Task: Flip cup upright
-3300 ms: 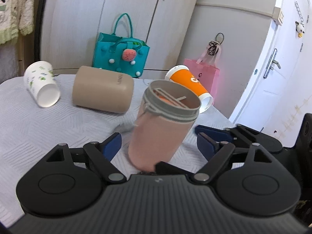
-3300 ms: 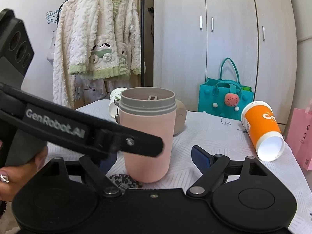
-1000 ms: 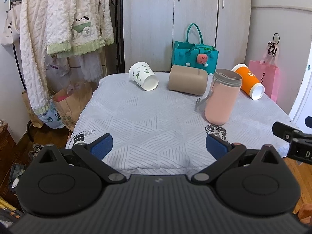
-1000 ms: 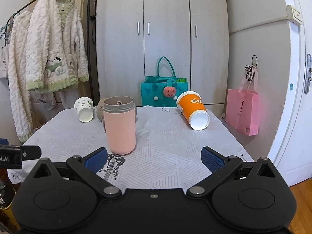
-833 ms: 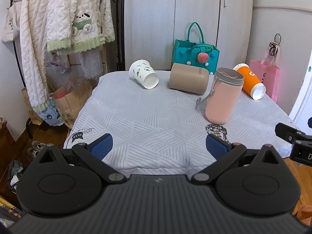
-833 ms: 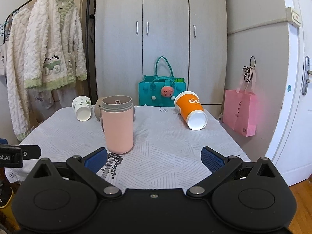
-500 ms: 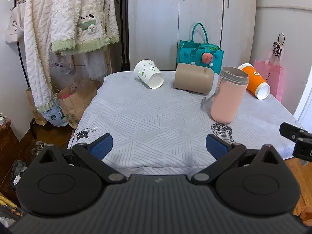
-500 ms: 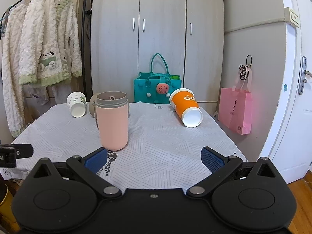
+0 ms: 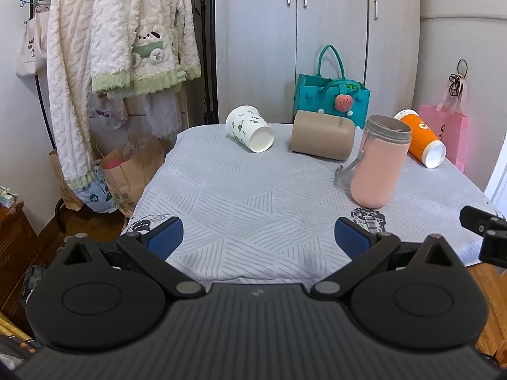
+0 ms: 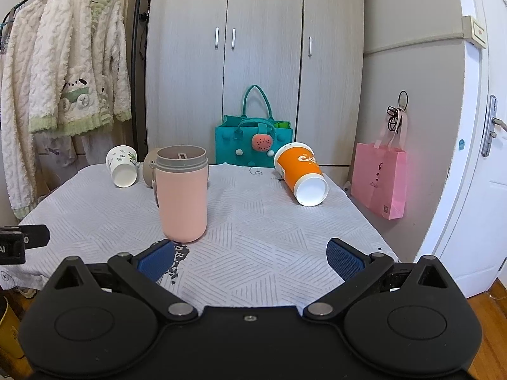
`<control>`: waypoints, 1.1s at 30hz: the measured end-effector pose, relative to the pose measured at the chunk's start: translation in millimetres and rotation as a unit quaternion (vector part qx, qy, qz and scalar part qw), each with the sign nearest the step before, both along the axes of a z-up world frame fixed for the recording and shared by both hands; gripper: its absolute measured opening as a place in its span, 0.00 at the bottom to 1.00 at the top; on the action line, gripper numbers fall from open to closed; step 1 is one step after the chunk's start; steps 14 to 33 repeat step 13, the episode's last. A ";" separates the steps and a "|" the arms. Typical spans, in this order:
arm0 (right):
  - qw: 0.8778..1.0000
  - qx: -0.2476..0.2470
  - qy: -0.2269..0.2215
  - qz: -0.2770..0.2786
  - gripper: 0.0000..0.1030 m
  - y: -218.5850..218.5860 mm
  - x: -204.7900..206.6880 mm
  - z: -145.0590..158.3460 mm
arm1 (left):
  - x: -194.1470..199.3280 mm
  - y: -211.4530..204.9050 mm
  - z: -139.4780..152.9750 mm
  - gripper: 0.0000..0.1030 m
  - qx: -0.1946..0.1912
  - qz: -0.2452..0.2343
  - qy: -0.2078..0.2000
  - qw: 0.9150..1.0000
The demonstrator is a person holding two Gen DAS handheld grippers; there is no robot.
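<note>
A pink cup with a grey rim (image 9: 377,164) stands upright on the table's right half; it also shows in the right wrist view (image 10: 182,194). Three cups lie on their sides: a white printed paper cup (image 9: 250,128) (image 10: 122,166), a beige cup (image 9: 321,139) (image 10: 149,167) partly hidden behind the pink one, and an orange cup (image 9: 421,142) (image 10: 301,172). My left gripper (image 9: 258,237) is open and empty over the table's near edge. My right gripper (image 10: 250,258) is open and empty, well short of the pink cup.
The table wears a grey patterned cloth (image 9: 253,196). A teal bag (image 9: 331,99) and a wardrobe (image 10: 253,47) stand behind it. A pink bag (image 10: 380,180) and a door (image 10: 484,142) are to the right. Hanging clothes (image 9: 111,41) and paper bags (image 9: 126,171) are on the left.
Both grippers have let go of the pink cup and pulled back from the table, open. The pink cup stays upright where it was set. The other cups have not moved.
</note>
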State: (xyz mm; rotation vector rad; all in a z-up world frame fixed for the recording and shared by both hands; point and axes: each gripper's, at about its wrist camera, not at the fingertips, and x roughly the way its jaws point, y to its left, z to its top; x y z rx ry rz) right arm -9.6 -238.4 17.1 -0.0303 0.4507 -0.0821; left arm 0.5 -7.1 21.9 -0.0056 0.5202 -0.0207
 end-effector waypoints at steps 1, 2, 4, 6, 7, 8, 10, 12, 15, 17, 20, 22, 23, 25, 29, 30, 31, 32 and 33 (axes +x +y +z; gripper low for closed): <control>1.000 0.000 0.000 0.000 1.00 -0.2 0.1 0.0 | -0.7 -0.3 0.5 1.00 0.000 -0.001 -0.002 1.000; 1.000 0.000 0.000 0.000 1.00 -0.2 0.4 -0.3 | -1.2 -0.7 1.0 1.00 0.002 -0.001 -0.002 1.000; 1.000 0.000 0.000 0.000 1.00 -0.1 0.4 -0.3 | -2.3 -1.6 1.8 1.00 0.002 0.000 -0.003 1.000; 1.000 0.001 0.000 0.001 1.00 -0.4 0.3 -0.2 | -2.2 -1.3 2.0 1.00 0.003 -0.001 -0.002 1.000; 1.000 0.001 0.000 0.001 1.00 -0.4 0.3 -0.4 | -2.6 -1.6 2.3 1.00 0.004 -0.001 -0.002 1.000; 1.000 0.001 0.000 0.001 1.00 -0.9 0.0 -0.8 | -2.8 -1.7 2.1 1.00 0.004 0.000 -0.003 1.000; 1.000 0.001 0.000 0.001 1.00 -0.8 -0.2 -0.8 | -3.5 -2.0 2.5 1.00 0.007 0.000 -0.002 1.000; 1.000 0.001 0.000 0.001 1.00 -0.5 -0.3 -0.8 | -3.6 -2.3 2.7 1.00 0.008 -0.004 0.001 1.000; 1.000 0.001 0.000 0.001 1.00 -0.4 -0.4 -0.8 | -3.3 -2.2 2.6 1.00 0.008 -0.008 0.004 1.000; 1.000 0.001 0.000 0.001 1.00 -0.4 -0.4 -0.8 | -3.3 -2.2 2.6 1.00 0.008 -0.008 0.004 1.000; 1.000 0.001 0.000 0.001 1.00 -0.4 -0.4 -0.8 | -3.3 -2.2 2.6 1.00 0.008 -0.008 0.004 1.000; 1.000 0.001 0.000 0.001 1.00 -0.4 -0.4 -0.8 | -3.3 -2.2 2.6 1.00 0.008 -0.008 0.004 1.000; 1.000 0.001 0.000 0.001 1.00 -0.4 -0.4 -0.8 | -3.3 -2.2 2.6 1.00 0.008 -0.008 0.004 1.000; 1.000 0.001 0.000 0.001 1.00 -0.4 -0.4 -0.8 | -3.3 -2.2 2.6 1.00 0.008 -0.008 0.004 1.000; 1.000 0.001 0.000 0.001 1.00 -0.4 -0.4 -0.8 | -3.3 -2.2 2.6 1.00 0.008 -0.008 0.004 1.000; 1.000 0.001 0.000 0.001 1.00 -0.4 -0.4 -0.8 | -3.3 -2.2 2.6 1.00 0.008 -0.008 0.004 1.000; 1.000 0.001 0.000 0.001 1.00 -0.4 -0.4 -0.8 | -3.3 -2.2 2.6 1.00 0.008 -0.008 0.004 1.000; 1.000 0.001 0.000 0.001 1.00 -0.4 -0.4 -0.8 | -3.3 -2.2 2.6 1.00 0.008 -0.008 0.004 1.000; 1.000 0.001 0.000 0.001 1.00 -0.4 -0.4 -0.8 | -3.3 -2.2 2.6 1.00 0.008 -0.008 0.004 1.000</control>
